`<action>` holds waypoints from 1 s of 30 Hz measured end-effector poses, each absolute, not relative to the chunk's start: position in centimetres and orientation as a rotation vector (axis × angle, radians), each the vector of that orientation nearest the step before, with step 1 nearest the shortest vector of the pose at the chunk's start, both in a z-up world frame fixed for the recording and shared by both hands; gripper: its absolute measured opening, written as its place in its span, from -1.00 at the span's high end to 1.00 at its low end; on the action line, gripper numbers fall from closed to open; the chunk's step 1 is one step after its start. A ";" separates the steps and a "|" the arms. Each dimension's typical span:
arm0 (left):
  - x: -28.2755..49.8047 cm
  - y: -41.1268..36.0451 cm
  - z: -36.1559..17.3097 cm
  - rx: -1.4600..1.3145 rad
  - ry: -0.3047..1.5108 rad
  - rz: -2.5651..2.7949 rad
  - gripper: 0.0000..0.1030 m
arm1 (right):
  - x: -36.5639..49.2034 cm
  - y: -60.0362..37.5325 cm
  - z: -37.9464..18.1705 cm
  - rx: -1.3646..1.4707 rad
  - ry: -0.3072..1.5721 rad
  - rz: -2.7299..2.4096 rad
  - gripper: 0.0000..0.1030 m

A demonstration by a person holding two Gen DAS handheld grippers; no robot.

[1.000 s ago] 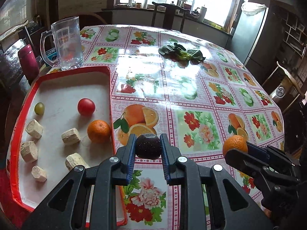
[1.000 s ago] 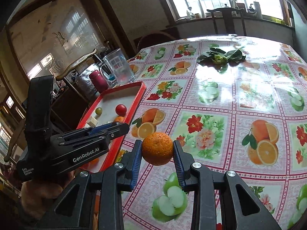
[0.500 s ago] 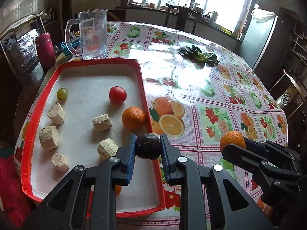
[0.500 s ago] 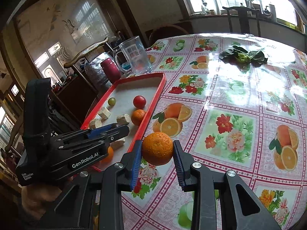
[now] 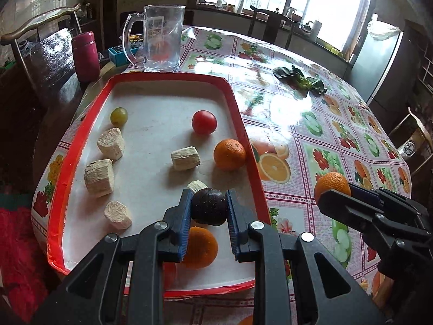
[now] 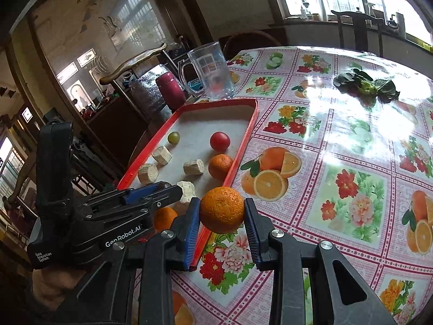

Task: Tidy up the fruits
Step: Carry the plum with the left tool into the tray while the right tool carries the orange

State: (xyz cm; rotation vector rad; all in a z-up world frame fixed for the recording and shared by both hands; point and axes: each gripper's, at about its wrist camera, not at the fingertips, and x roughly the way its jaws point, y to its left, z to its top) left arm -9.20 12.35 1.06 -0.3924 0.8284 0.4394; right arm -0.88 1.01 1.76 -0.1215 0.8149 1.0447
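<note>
My left gripper (image 5: 209,208) is clamped on a dark fruit (image 5: 209,206), over the red tray (image 5: 237,113). My right gripper (image 6: 222,216) is clamped on an orange (image 6: 222,209), just beside the tray's rim, above the tablecloth (image 6: 338,140).

— Where are we?
— A home dining room: fruit-print oilcloth (image 5: 319,124) on the bench, wooden chair (image 5: 40,24) upper left, refrigerator (image 5: 379,62) far right, cluttered windowsill (image 5: 270,8) up top.

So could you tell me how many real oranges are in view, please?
3: one in the right gripper over the tablecloth, one in the tray by its right rim, one in the tray under the left gripper. The grippers may hide more.
</note>
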 end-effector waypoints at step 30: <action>-17.8 19.0 -0.1 -0.495 0.810 0.568 0.58 | -2.7 7.5 -0.7 -0.224 0.869 1.114 0.37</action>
